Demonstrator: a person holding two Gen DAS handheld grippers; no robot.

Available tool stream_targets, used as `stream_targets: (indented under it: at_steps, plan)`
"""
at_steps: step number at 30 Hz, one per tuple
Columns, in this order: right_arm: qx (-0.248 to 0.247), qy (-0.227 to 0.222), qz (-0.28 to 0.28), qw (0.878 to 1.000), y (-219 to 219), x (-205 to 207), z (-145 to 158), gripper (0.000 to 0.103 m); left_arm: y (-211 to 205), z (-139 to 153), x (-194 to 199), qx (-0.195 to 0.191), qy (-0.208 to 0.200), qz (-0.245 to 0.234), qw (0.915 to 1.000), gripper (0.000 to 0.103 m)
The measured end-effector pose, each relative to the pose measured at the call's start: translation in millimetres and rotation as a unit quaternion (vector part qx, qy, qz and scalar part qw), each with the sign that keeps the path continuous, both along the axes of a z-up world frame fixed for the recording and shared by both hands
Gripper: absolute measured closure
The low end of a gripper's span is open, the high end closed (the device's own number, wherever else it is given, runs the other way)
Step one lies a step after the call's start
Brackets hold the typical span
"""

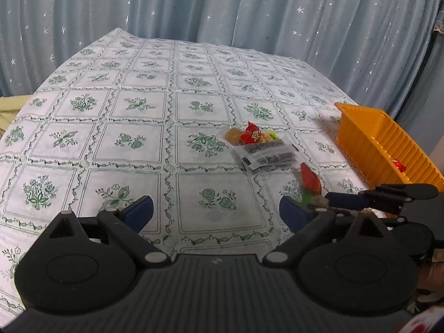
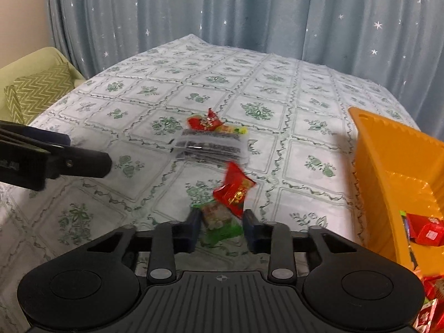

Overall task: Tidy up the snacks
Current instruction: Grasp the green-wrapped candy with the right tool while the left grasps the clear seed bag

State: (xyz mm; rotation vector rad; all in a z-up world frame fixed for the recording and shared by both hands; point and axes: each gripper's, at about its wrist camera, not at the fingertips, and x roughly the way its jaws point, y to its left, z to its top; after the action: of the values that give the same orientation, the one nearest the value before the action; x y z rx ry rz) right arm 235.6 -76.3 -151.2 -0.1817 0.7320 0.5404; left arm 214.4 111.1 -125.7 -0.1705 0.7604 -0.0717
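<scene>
My right gripper [image 2: 222,222] is shut on a green snack packet [image 2: 219,222] low over the floral tablecloth [image 2: 277,105]. A red packet [image 2: 234,190] tilts up from its tips; whether it is pinched too is unclear. In the left wrist view the same gripper [image 1: 324,198] shows at the right, with the red packet [image 1: 310,180] sticking up. My left gripper [image 1: 216,209] is open, with nothing between its fingers. A small pile of snacks [image 1: 260,147], red, yellow and clear-and-black packets, lies ahead of both grippers, mid-table [image 2: 213,141].
An orange ribbed basket [image 2: 388,161] stands at the table's right edge with several red packets [image 2: 424,233] inside; it also shows in the left wrist view [image 1: 369,144]. A green zigzag cushion [image 2: 36,91] sits beyond the left edge. Blue starred curtains hang behind.
</scene>
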Motion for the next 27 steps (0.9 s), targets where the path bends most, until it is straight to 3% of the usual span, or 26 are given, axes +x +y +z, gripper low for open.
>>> stream_targets:
  at_steps: [4,8,16,20,27]
  plan:
    - [0.013,0.013,0.005,1.000,2,-7,2,0.082,-3,0,-2,0.011,-0.002,-0.009,0.9999,0.006]
    - [0.034,0.023,-0.013,0.999,-6,-19,9,0.082,-7,-1,-1,0.021,-0.001,-0.019,0.9996,0.006]
    - [0.069,0.024,-0.092,0.993,-34,-32,16,0.082,-28,2,17,0.052,-0.028,-0.072,0.9957,0.010]
    - [0.073,0.023,-0.103,0.992,-41,-31,17,0.082,-40,-1,38,0.071,-0.035,-0.111,0.9907,0.016]
    - [0.082,0.024,-0.114,0.990,-48,-29,14,0.082,-58,-8,74,0.106,-0.049,-0.189,0.9751,0.038]
